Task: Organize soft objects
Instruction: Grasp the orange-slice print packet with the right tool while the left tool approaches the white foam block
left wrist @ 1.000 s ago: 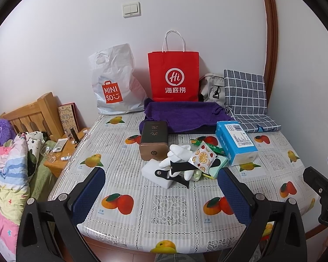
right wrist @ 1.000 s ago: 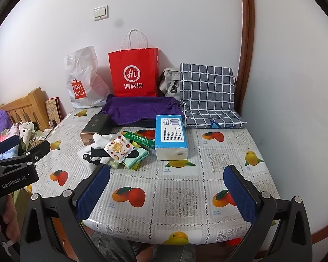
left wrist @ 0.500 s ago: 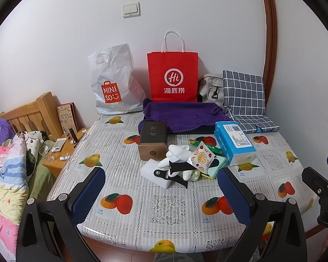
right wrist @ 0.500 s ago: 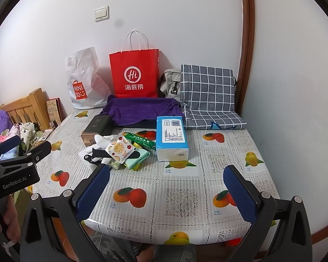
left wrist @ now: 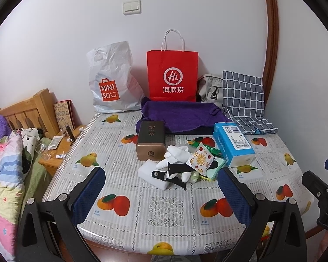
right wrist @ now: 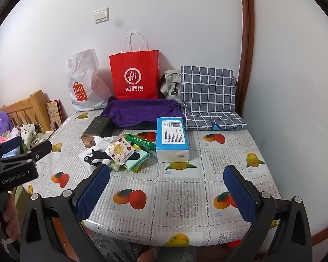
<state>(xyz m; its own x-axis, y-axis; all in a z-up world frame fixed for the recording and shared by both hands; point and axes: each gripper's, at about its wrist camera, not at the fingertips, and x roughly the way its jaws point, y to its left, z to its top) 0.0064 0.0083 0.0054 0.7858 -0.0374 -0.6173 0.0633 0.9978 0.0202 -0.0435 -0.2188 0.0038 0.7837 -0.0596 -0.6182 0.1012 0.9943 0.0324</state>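
my left gripper [left wrist: 160, 193]: jaws spread wide, holding nothing, hanging over the near edge of the tabletop [left wrist: 168, 205].
my right gripper [right wrist: 166, 191]: likewise spread wide and unloaded, over the near edge toward the right corner.
soft pile, middle of the tabletop: white gloves [left wrist: 175, 155] heaped on a white sponge block [left wrist: 149, 172], a black strap [left wrist: 175, 171] lying across them; a fruit-print packet [left wrist: 200, 157] leaning over the gloves; a folded teal cloth [left wrist: 216, 168] under it, touching; a green wrapper [right wrist: 140, 140] just behind.
tissue pack [left wrist: 232, 143], blue and white: just beside the pile on its right, long side running toward the far edge.
brown tin [left wrist: 150, 139]: touching the pile on its far left side.
purple towel [left wrist: 179, 113]: spread along the far edge, middle.
checked cushion [right wrist: 207, 96]: far right corner, against the wall.
red paper bag [left wrist: 171, 74], white plastic bag [left wrist: 111, 78], grey backpack [left wrist: 210, 87]: upright along the far edge, behind the towel.
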